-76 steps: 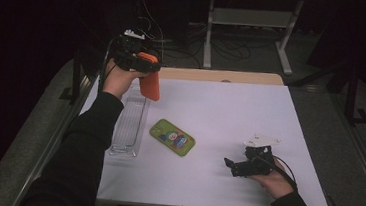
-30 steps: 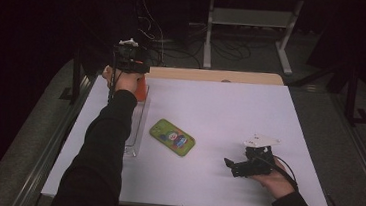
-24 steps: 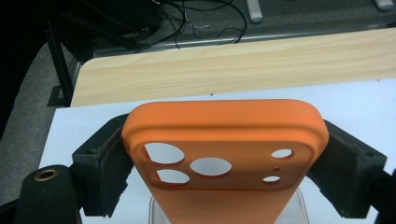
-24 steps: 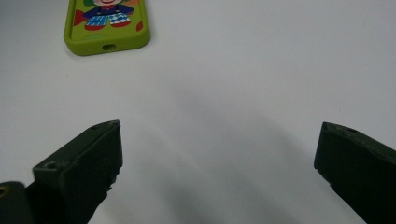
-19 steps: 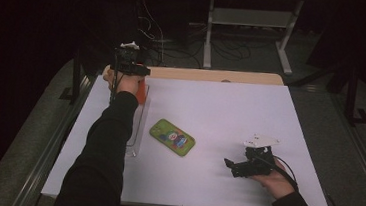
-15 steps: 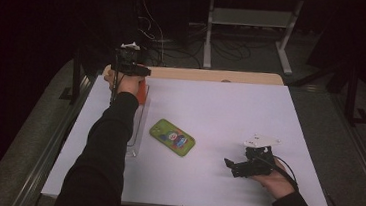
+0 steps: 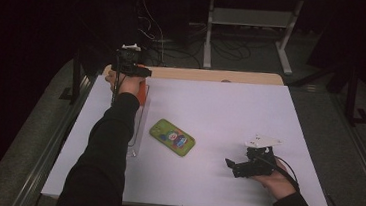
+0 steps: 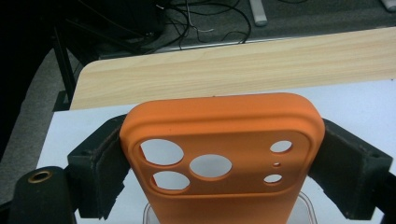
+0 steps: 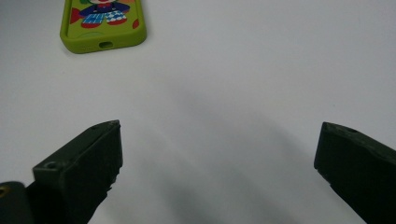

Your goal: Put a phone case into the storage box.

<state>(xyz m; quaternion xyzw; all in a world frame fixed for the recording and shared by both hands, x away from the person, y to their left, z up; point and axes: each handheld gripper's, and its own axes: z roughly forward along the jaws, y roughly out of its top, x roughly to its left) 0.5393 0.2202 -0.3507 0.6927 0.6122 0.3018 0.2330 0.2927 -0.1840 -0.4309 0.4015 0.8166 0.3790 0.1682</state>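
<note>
Two main risks here, both on the left side. Your left gripper (image 7: pixel 132 71) is at the far-left corner of the table (image 7: pixel 241 108) w/ the orange phone case (image 8: pixel 219 140) between its jaws, camera cutouts facing the cam and lower end dipping into the far end of the clear tray (image 7: pixel 137 129). Jaws have just been opening: only partly apart now, and in the left gripper view the pads look to touch both side edges of the case, so grip is light at best. Risk 1: if you let go before the bottom edge is seated, the case prob tips fwd or back, since it stands near upright and nothing else props it; it could flop out over the tray wall onto the table or toward the wooden strip (image 8: pixel 233 65) behind. Can't tell from these views whether the lower edge rests on the tray floor, so go slow. Risk 2: soft case may cling to a pad as you open, then drag sideways when you pull away and shove the light tray. Back off straight, no twist. Right gripper (image 7: pixel 238 167) lies low at the near right, jaws wide apart, nothing in them, well apart from the green case (image 7: pixel 172 137) mid-table; little risk there unless you sweep it left.
</note>
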